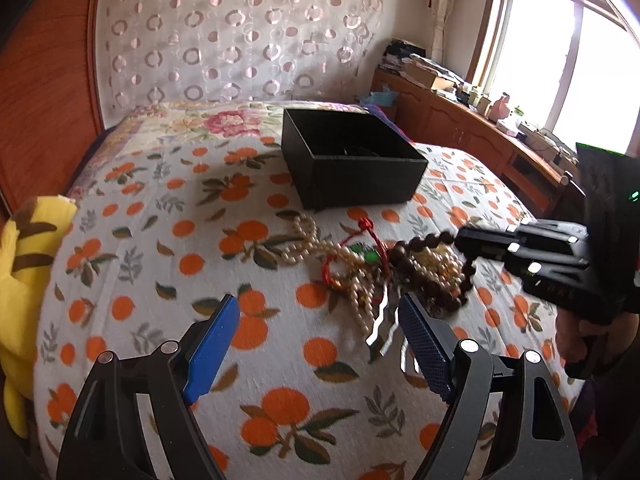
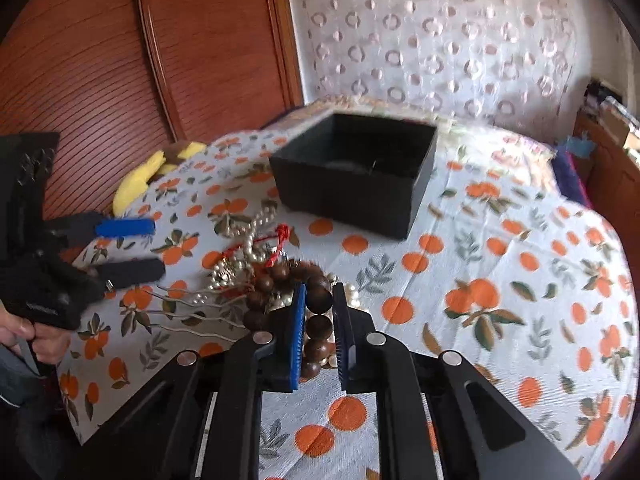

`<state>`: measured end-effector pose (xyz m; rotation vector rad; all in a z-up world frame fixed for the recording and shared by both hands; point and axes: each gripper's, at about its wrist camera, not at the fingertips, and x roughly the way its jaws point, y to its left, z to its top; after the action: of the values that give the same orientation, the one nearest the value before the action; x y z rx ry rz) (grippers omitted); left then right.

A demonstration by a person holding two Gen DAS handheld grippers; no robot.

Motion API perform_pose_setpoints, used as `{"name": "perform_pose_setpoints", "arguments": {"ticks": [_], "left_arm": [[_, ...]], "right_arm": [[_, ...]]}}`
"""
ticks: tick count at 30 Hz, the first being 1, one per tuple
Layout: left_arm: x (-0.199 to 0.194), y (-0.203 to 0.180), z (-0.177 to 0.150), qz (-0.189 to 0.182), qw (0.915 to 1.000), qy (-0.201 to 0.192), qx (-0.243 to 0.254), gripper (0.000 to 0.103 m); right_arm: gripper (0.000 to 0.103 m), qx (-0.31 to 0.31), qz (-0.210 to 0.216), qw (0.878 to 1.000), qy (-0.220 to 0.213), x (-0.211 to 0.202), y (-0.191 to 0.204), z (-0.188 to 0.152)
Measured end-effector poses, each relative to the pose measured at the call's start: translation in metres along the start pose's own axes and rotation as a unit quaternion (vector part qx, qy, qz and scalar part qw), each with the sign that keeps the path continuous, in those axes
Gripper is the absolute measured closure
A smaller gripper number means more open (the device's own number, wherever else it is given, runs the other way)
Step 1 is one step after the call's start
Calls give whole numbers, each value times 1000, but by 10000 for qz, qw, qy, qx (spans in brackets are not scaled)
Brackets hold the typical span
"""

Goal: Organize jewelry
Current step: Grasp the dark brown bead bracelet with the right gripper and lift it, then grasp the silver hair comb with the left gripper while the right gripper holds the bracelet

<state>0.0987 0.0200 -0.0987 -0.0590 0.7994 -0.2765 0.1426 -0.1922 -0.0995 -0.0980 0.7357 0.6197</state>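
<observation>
A tangle of jewelry lies on the orange-print blanket (image 1: 132,304): a pearl necklace (image 1: 308,240), a red cord bracelet (image 1: 362,248), a wavy silver hairpin (image 1: 380,320) and a brown wooden bead bracelet (image 1: 416,272). Behind it stands an open black box (image 1: 352,168) (image 2: 352,176). My right gripper (image 2: 319,288) is shut on a bead of the wooden bracelet (image 2: 318,326); from the left wrist view its tip (image 1: 460,240) holds the strand slightly lifted. My left gripper (image 1: 318,300) stands open just in front of the pile, the hairpin by its right finger; across the pile it shows again (image 2: 156,248).
A yellow plush toy (image 1: 24,280) (image 2: 140,176) lies at the bed's left edge by the wooden wardrobe (image 2: 100,60). A patterned curtain hangs behind the bed. A cluttered wooden cabinet (image 1: 460,120) runs under the window on the right.
</observation>
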Motion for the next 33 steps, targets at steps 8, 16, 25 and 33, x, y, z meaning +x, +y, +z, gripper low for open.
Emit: {"name": "perform_pose_setpoints", "arguments": {"ticks": [8,16,25,33], "left_arm": [[5,-12,-9,-291,9994,163,-37,32],[16,-22,-14,-393,9984,379,-115,40],[16,-47,-16,-170,9987,347,320,40],[27,-73,-7,-307,9957,408,774,40]], "right_arm": [[88,-53,-295,9974,-652,-48,-4,11],[88,75,-496,9955,-800,-73,-20,2],[88,291,-558,9958,-672,-72,-38,-16],[88,425,-598,9957,-570,-68,-46,-27]]}}
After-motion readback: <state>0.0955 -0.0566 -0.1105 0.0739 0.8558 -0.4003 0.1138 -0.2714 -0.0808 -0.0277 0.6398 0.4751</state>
